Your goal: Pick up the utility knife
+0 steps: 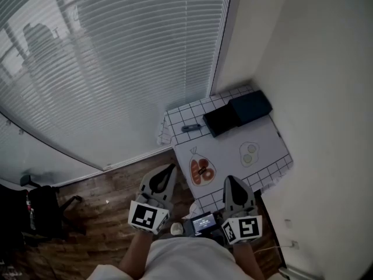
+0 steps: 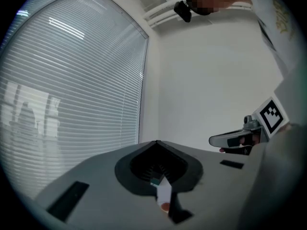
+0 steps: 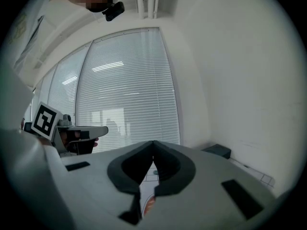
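Utility knife [image 1: 190,127] lies at the far end of the bench [image 1: 274,168], just beside a dark box [image 1: 238,113] — the left hand-held gripper [image 1: 168,171] and right hand-held gripper [image 1: 229,181], jaws pressed together and empty, hang well short, so one should open wide, then straddle its handle crosswise.

White black-gridded tablecloth [image 1: 181,116], dark blue box [image 1: 251,107], brown wood-grain floor [image 1: 111,198]

From head, high above: steeply down onto far table [image 1: 180,114]. From left gripper [image 1: 170,169], right gripper [image 1: 230,181]: low, level along own jaws, side by side. Shared: blinds [image 1: 116,69], table sliver between jaws, other gripper at edge.
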